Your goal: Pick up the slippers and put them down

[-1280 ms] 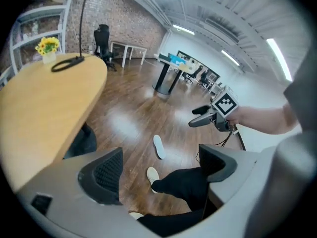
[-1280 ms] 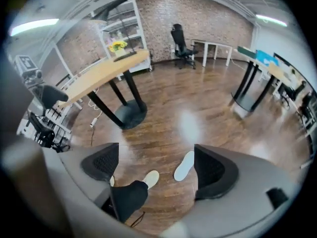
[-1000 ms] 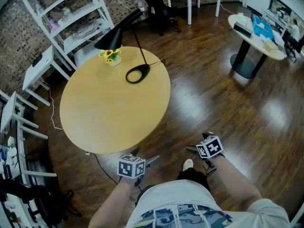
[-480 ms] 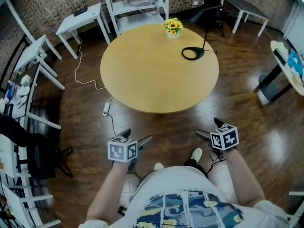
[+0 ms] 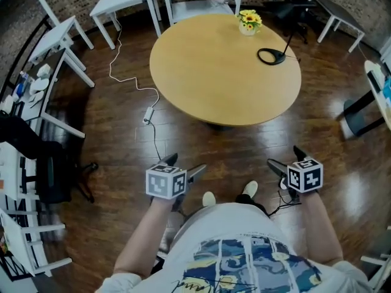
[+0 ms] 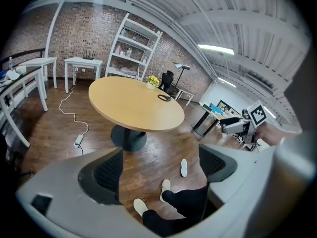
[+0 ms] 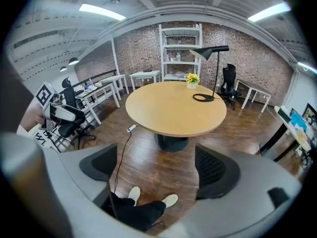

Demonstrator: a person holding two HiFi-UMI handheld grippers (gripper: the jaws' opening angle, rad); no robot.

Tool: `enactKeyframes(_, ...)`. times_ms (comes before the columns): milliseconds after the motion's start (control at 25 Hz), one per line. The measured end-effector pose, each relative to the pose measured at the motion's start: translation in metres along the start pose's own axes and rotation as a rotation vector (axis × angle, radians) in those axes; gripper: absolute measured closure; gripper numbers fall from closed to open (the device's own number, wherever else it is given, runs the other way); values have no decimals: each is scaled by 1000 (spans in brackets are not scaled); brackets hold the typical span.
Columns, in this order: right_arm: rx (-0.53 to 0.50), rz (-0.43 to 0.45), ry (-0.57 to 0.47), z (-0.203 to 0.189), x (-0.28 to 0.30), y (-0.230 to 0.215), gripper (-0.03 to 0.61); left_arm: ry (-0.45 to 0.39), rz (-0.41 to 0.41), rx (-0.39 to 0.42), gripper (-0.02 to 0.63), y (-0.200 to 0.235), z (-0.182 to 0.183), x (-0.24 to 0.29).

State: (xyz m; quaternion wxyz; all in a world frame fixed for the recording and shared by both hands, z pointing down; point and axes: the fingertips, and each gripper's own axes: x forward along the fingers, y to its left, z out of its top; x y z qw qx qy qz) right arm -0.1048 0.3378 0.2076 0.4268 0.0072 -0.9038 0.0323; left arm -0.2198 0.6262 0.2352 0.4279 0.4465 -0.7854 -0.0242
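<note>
Two white slippers (image 5: 209,198) (image 5: 250,188) show on the dark wood floor just ahead of my body, at the ends of black trouser legs. In the left gripper view one white slipper (image 6: 184,167) lies apart from the legs, and two more white shapes (image 6: 165,188) sit at their ends. Whether any is worn I cannot tell. My left gripper (image 5: 185,165) and right gripper (image 5: 286,159) hang above the floor on either side of the slippers. Both are open with nothing between the jaws. The right gripper view shows both slippers (image 7: 170,200) below its jaws.
A round wooden table (image 5: 226,66) stands ahead with a black lamp base (image 5: 272,56) and a pot of yellow flowers (image 5: 247,22). A white cable with a plug block (image 5: 148,113) trails across the floor. White desks and a black chair (image 5: 36,163) line the left side.
The head view has swung left, so the table has slid from the left to the upper right. Both grippers stay low and open. A second white slipper has come into sight.
</note>
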Motion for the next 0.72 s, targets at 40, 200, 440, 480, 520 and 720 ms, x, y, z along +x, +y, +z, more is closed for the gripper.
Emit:
enactKeyframes(40, 1, -1, 1, -1, -2, 0, 69, 6, -3, 5, 133, -1, -1, 0)
enactKeyframes(200, 26, -25, 3, -11, -3, 3, 69, 42, -12, 24, 133, 1, -10, 0)
enactKeyframes(440, 42, -46, 1, -24, -10, 2, 68, 77, -58, 38, 133, -18, -21, 11)
enactKeyframes(480, 46, -44, 3, -26, -11, 2, 67, 79, -62, 43, 133, -21, -21, 12)
enactKeyframes(520, 47, -43, 5, -27, -12, 3, 69, 79, -64, 45, 133, -24, -20, 12)
enactKeyframes(720, 40, -40, 16, -26, -21, 1, 69, 84, -70, 63, 133, -37, -18, 11)
